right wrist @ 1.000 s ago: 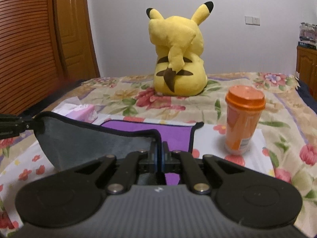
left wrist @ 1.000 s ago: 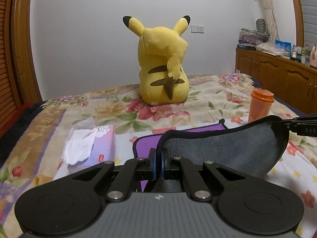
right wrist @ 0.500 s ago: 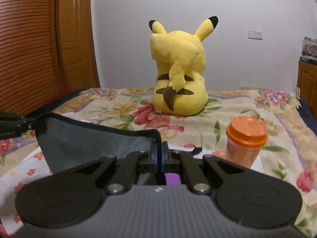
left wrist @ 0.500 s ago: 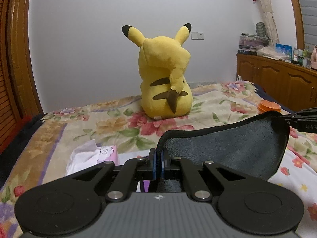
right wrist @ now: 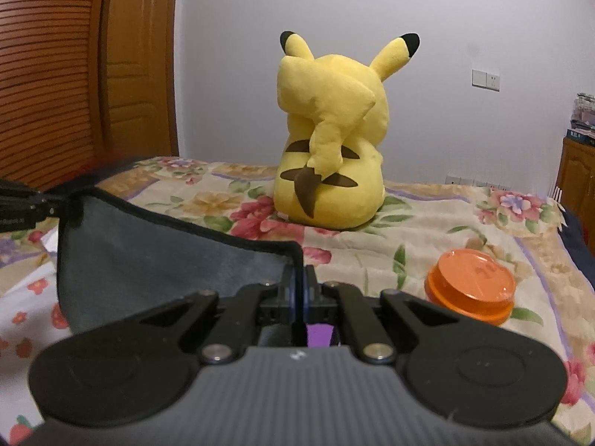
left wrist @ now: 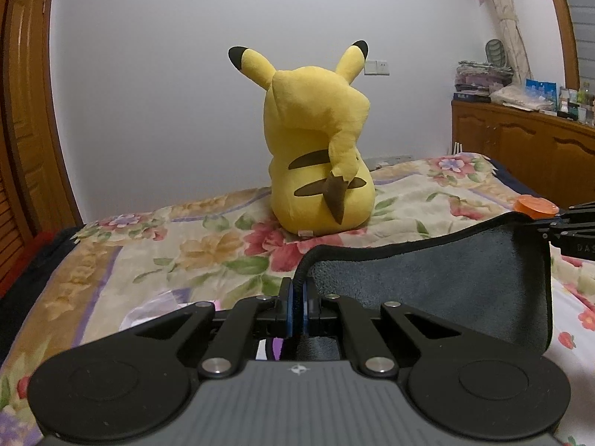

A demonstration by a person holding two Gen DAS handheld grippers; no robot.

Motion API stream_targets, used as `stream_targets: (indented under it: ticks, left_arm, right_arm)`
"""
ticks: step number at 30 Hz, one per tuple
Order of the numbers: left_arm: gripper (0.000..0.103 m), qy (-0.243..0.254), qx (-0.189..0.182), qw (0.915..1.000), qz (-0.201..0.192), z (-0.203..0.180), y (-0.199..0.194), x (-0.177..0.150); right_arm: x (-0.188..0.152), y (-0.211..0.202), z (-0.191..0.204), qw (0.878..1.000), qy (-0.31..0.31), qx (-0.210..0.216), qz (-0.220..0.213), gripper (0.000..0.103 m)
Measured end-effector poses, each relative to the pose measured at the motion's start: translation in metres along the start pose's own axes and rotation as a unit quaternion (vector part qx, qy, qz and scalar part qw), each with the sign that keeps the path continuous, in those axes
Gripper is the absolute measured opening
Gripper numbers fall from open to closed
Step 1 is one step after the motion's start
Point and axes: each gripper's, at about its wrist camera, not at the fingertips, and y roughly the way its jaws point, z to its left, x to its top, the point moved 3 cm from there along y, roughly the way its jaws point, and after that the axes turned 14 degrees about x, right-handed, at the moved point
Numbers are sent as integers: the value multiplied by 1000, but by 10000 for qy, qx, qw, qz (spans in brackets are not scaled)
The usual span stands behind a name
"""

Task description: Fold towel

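Bed (left wrist: pixel 122 260): the flowered cover fills the lower half of both your views, running back to a white wall.
Cabinet (left wrist: pixel 520 156): wooden, along the right of your left view, with clutter on top.
Door (right wrist: pixel 137 67): wooden, at the left of your right view, next to slatted panels.
Plush (left wrist: pixel 319 148): yellow, upright on the bed, its back to you, well beyond the towel.
Towel (left wrist: pixel 427 278): you hold it up off the bed, stretched between your two grippers. The grey face is toward you, a dark hem runs along the top edge, and that edge sags a little between the corners. A purple patch shows low behind your right fingers (right wrist: pixel 290 297); how the lower part lies is hidden.
Cup (right wrist: pixel 472 286): orange with an orange lid, upright on the bed, right of the towel and apart from it.
Left gripper (left wrist: pixel 296 308): your jaws are narrow, clamped on the towel's left top corner.
Right gripper (right wrist: pixel 299 297): your jaws are narrow, clamped on the right top corner; in your left view it shows at the far right (left wrist: pixel 569 226).
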Motion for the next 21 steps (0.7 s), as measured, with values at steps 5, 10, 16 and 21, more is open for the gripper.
stream_targets:
  ticks: [5,10,16,21]
  left_arm:
    - [5,-34,71,10000,19,-2,17,-1]
    - [5,-66,111,9999,94,-5,38,-7]
    - [5,-12,197,9997,166,-6,63,-14]
    - [5,31,224,9990,390,-11,85,-24]
  right_arm:
    - [1,13,-9,9999,-53,-111,-32,5]
    - [-2,30,-19,9998,-18,-176,12,5]
    - [-11,52,-24,9993,-190,-250,212,5]
    - [-19,67,-26,9981,-332,-293,423,5]
